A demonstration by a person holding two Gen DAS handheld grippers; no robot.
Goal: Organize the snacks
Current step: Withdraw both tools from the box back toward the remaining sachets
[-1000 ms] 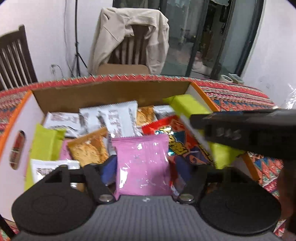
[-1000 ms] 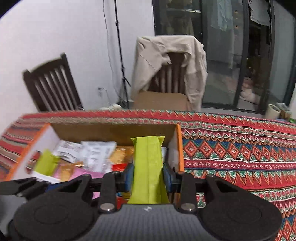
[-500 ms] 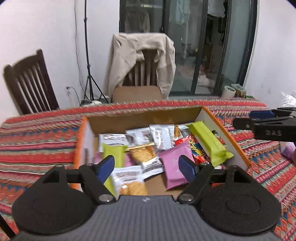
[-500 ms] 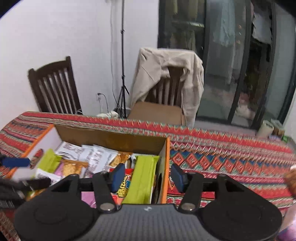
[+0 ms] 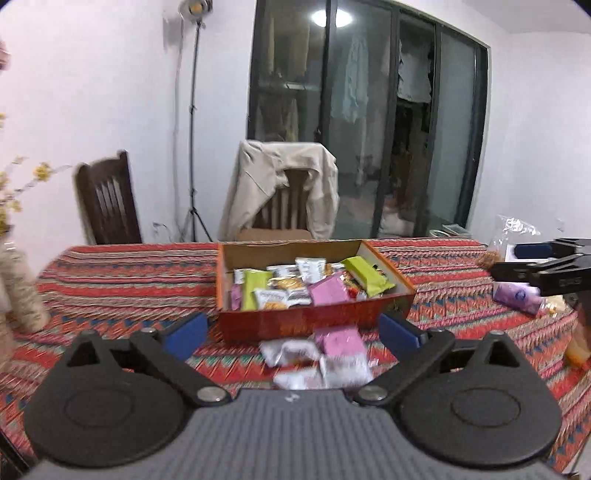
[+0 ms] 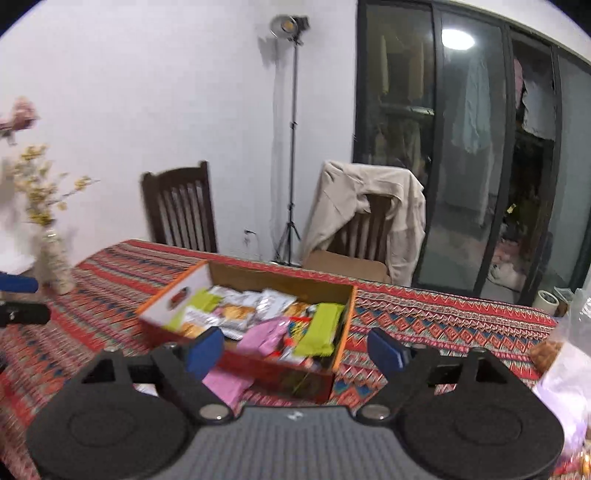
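Dim indoor light from studio lamp and ceiling-light reflection; motion blur, fisheye-curved edges, dark corners.

Home dining room, patterned tablecloth, wooden chairs, jacket-draped chair, glass sliding doors

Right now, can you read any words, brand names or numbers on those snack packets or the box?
None can be read.
Packets in the box: print too small and blurred.
Packets in front of the box: blurred.
Round label on the box side: too small.
Raised lettering on the right gripper: illegible.
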